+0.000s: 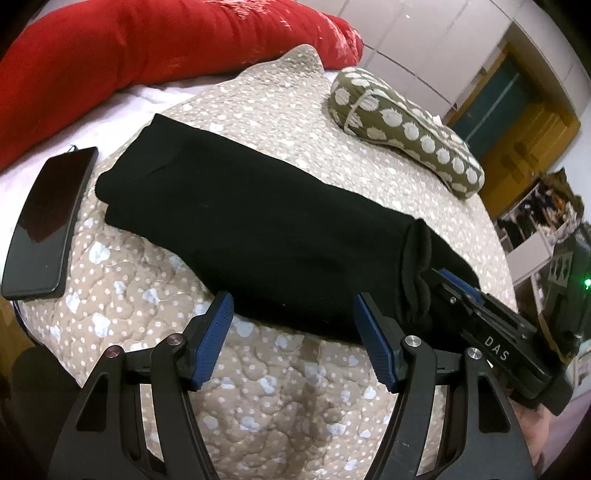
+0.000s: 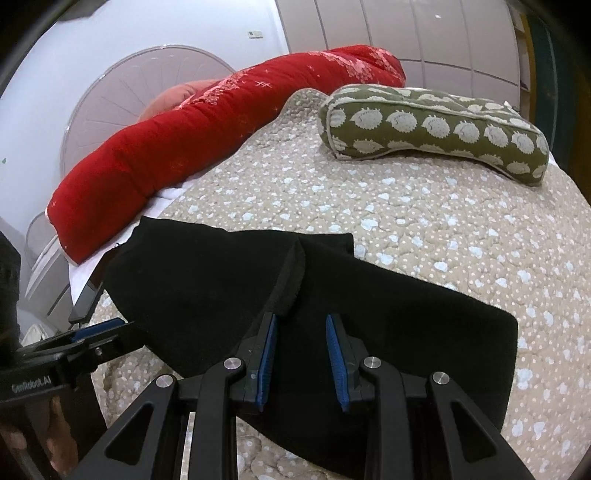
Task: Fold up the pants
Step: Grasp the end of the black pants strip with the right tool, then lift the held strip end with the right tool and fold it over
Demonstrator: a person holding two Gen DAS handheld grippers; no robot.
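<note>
Black pants (image 1: 258, 221) lie folded into a long band across the beige quilted bedspread (image 1: 277, 369) on a bed, their doubled end toward the far left and their other end at the near right. My left gripper (image 1: 293, 332) hovers at the near long edge of the pants with its blue-padded jaws spread wide; the pads touch nothing, and the cloth's edge lies just beyond the fingertips.

My right gripper (image 2: 301, 350) sits over the near-right end of the pants, where a ribbed hem (image 2: 291, 273) runs away from its left finger. Its jaws stand partly closed with black cloth beneath and between them, but I cannot tell whether the pads are pinching the fabric or merely resting on it. In the left wrist view the same gripper enters from the right, its fingers buried in a bunched fold of the cloth.

A dark phone (image 1: 48, 225) lies face up on the bed's left side, just beside the doubled end of the pants and apart from it. A long red cushion (image 2: 207, 147) runs along the far left edge of the bed. An olive pillow with pale round prints (image 2: 436, 125) rests on the far right of the bedspread, well apart from the pants. White panelled wardrobe doors (image 2: 406, 33) stand behind the bed.
</note>
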